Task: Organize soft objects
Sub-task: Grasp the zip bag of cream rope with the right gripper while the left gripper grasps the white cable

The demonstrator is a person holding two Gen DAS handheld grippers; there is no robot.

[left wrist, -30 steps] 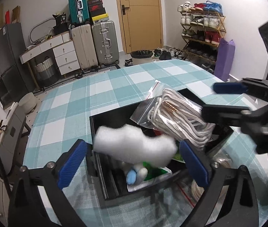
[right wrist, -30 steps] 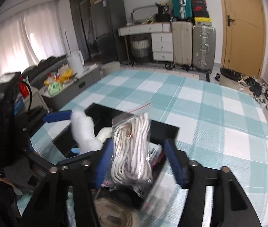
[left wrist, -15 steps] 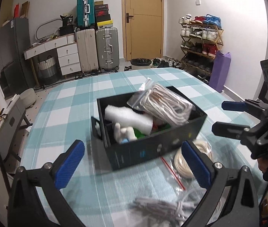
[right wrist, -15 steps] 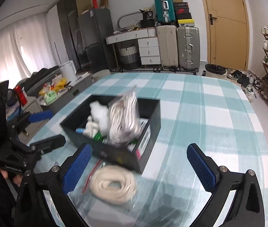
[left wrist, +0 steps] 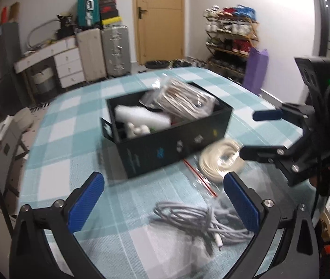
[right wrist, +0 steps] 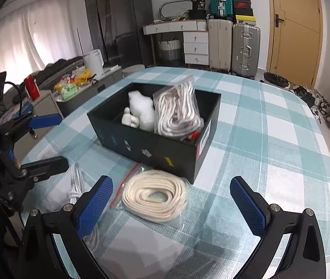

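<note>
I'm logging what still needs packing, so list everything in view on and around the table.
black box: 1, black, middle of the table, open top
bagged white rope: 1, white in a clear bag, upright in the box
white foam piece: 1, white, in the box beside the rope
small white figure: 1, off-white, in the box by the foam
bagged cream rope coil: 1, cream in a clear bag, on the table in front of the box
grey cable bundle: 1, light grey, on the table near the left hand-held gripper
checked tablecloth: 1, teal and white, covering the table
left hand-held gripper: 1, black with blue pads, open, empty
right hand-held gripper: 1, black with blue pads, open, empty
</note>
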